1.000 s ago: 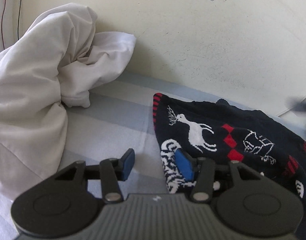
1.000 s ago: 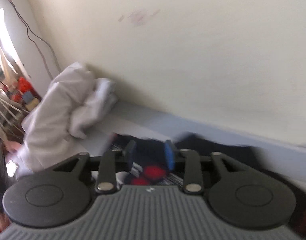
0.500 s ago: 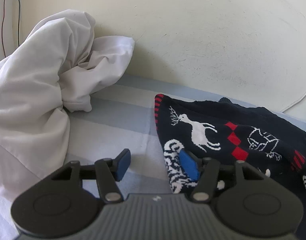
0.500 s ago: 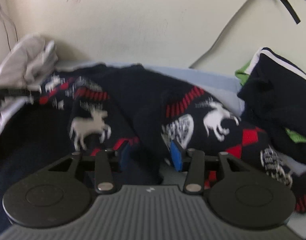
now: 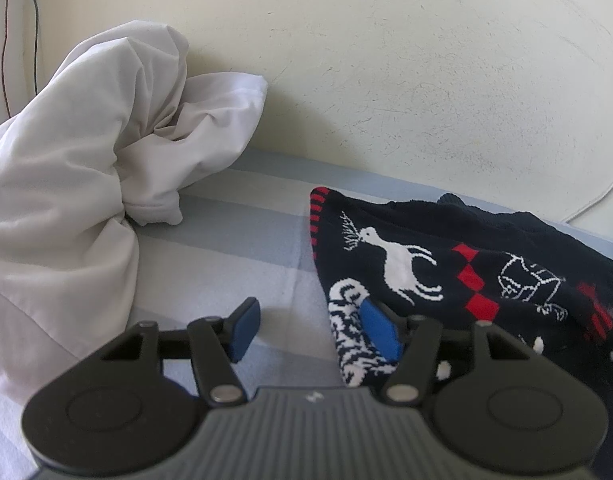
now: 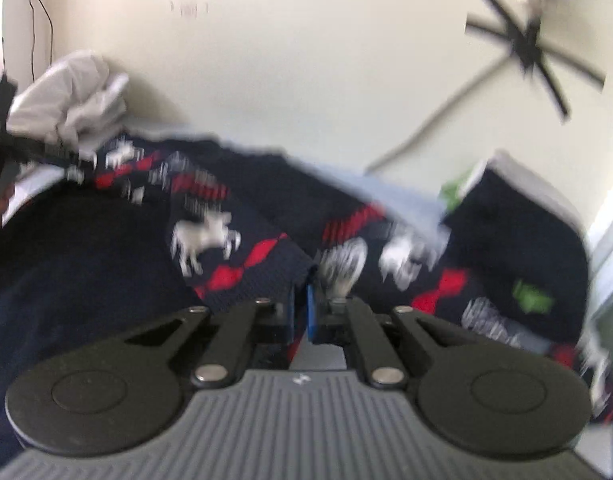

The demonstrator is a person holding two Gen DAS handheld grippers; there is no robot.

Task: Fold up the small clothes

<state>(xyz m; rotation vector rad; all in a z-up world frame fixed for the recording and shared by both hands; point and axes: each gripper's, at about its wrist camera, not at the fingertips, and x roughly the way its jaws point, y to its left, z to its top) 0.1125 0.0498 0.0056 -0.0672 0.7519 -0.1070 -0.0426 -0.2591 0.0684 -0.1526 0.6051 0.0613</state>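
A: Where's the sweater (image 5: 446, 276)?
B: Spread on the bed (image 5: 234, 256). Right gripper (image 6: 300, 312) jaws pinch a fold; left gripper (image 5: 306, 330) jaws gape, empty, at its edge.
A: Next?
B: Probably the left grips, then both fold it over.

Navy sweater (image 5: 486, 280) beside white bedding (image 5: 86, 184).

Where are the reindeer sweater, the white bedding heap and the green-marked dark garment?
reindeer sweater (image 5: 402, 264): left wrist view, white deer motif.
white bedding heap (image 5: 74, 168): left wrist view, its middle folds.
green-marked dark garment (image 6: 518, 232): right wrist view, dark front.
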